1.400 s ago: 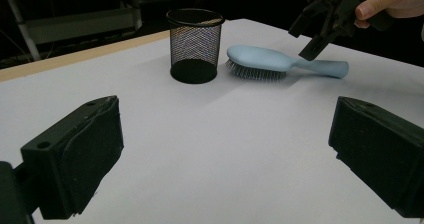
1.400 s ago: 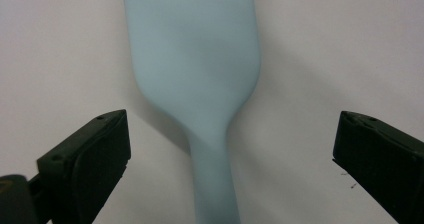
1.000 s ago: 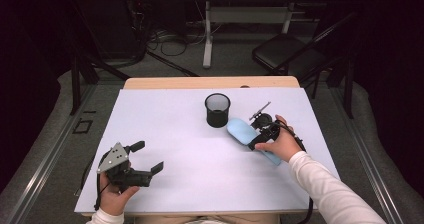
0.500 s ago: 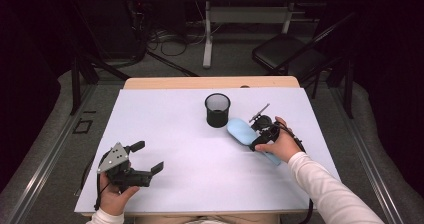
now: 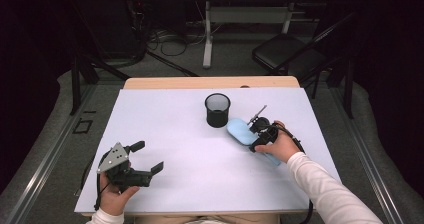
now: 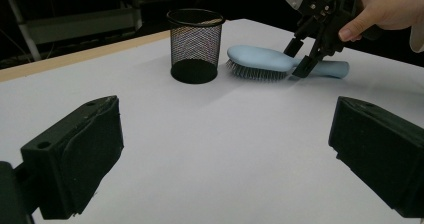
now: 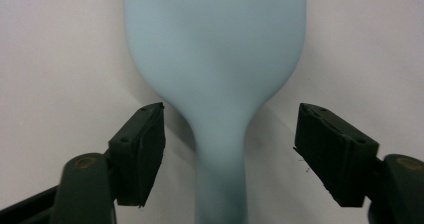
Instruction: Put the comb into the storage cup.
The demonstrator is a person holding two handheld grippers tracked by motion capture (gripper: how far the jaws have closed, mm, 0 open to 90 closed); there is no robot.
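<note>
Nothing moved, right claw [image 5: 252,134] gaping astride hairbrush [image 5: 239,130], handle partly hidden, left claw [image 5: 148,157] released

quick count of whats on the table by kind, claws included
brush: 1
mesh cup: 1
claws: 2, the left claw and the right claw, both open
total: 4

Dark room, grey carpet floor [image 5: 47,149], black folding chair [image 5: 287,59] behind, pale desk frame [image 5: 250,16], tangled floor cables [image 5: 165,36]
</note>
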